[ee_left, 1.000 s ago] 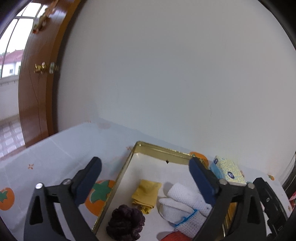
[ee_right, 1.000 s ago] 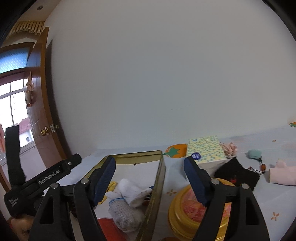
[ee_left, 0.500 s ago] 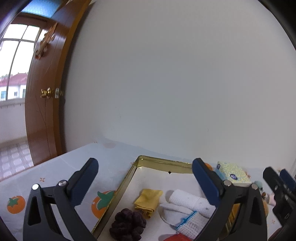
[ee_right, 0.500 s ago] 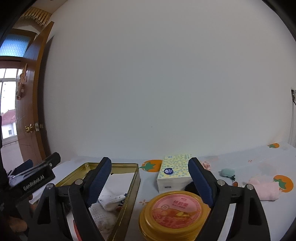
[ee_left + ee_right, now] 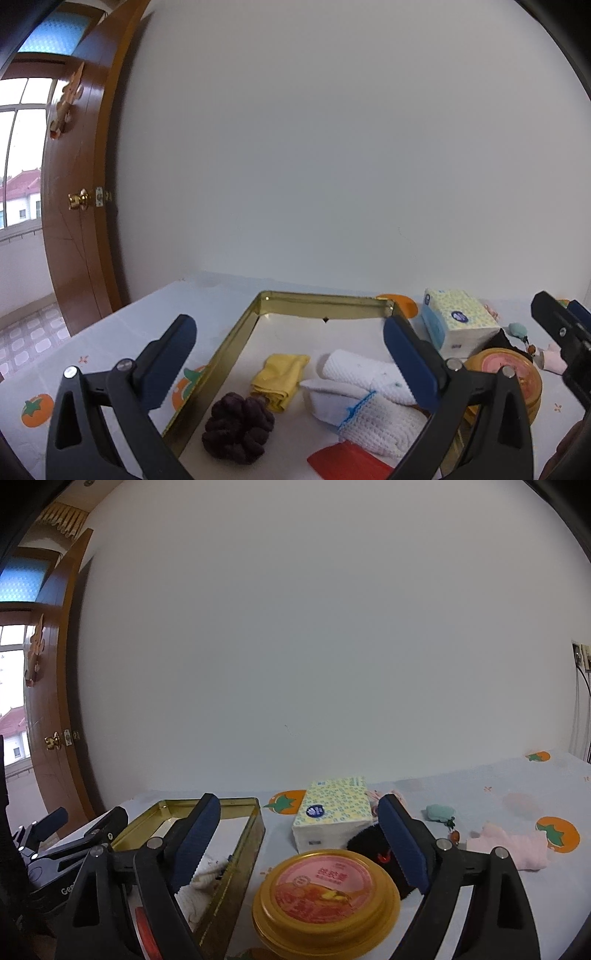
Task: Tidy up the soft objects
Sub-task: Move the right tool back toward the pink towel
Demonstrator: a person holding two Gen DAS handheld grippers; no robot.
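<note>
Left wrist view has swung a little compared with one second ago: the door now stands more upright at the left, and the tissue pack and the round yellow tin have come further into sight. In the right wrist view the scene has shifted too; the gold tray was in the centre before and is now at the left, and the round tin lies between the fingers.

Inside the tray lie a dark purple scrunchie, a folded yellow cloth, white knitted gloves with a blue edge and a red piece at the bottom edge. Outside the tray, on the tablecloth with orange fruit print, are a black fuzzy item, a pink cloth and a small green charm.

The left gripper is wide apart and empty; the soft things in the tray lie below and between its fingers, not touched. The right gripper is also wide and empty, above the tin, with the black item just behind its right finger.
</note>
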